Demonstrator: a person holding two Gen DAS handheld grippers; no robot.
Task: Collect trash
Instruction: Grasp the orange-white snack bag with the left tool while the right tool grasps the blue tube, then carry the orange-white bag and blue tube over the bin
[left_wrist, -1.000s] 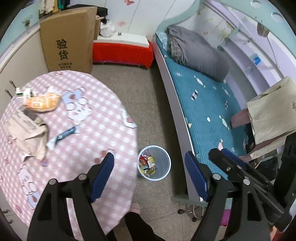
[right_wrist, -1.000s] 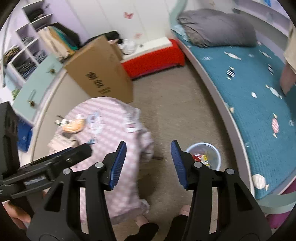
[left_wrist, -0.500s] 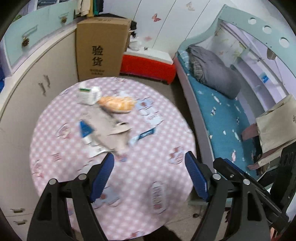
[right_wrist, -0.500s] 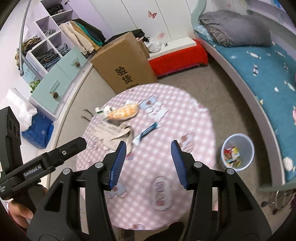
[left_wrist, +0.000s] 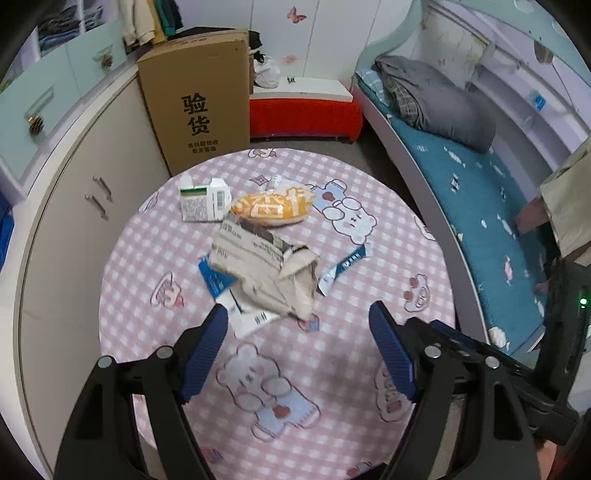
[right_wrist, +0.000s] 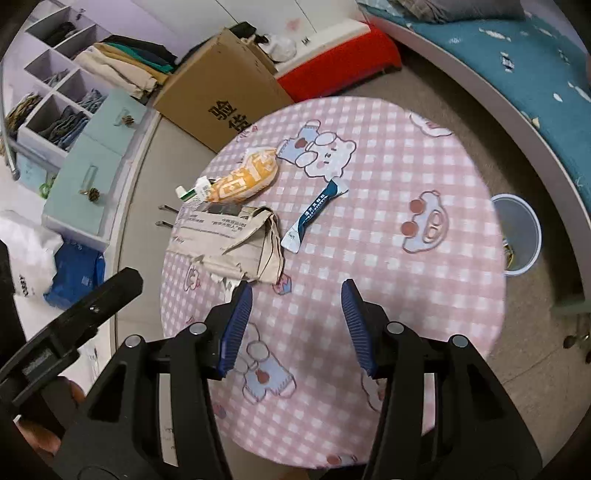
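The left hand-held gripper (left_wrist: 295, 328) is held released above the near part of the round counter (left_wrist: 369, 206), which is covered with a pink checked cloth; nothing is seen between its jaws. The right hand-held gripper (right_wrist: 295, 314) is likewise held unclenched and empty, its jaws set narrower than those of the left. The trash is gathered toward the counter's far left edge: a crumpled beige paper bag (left_wrist: 269, 269) lies just beyond the left gripper's left fingertip, with a blue-and-white packet (left_wrist: 221, 280) partly covered beneath it. A blue sachet (right_wrist: 314, 218) is seen just right of the bag, an orange snack bag (left_wrist: 273, 206) behind it, and a small white carton (left_wrist: 201, 201) beside that, nearest the far left edge. A trash bin (right_wrist: 521, 236) stands on the floor past the counter's right edge, partly hidden by it. Compared with a second earlier, both views have been swung from the floor and bin onto the counter, and the trash is now shown closer and more centred before both grippers, whose jaw widths are unchanged.
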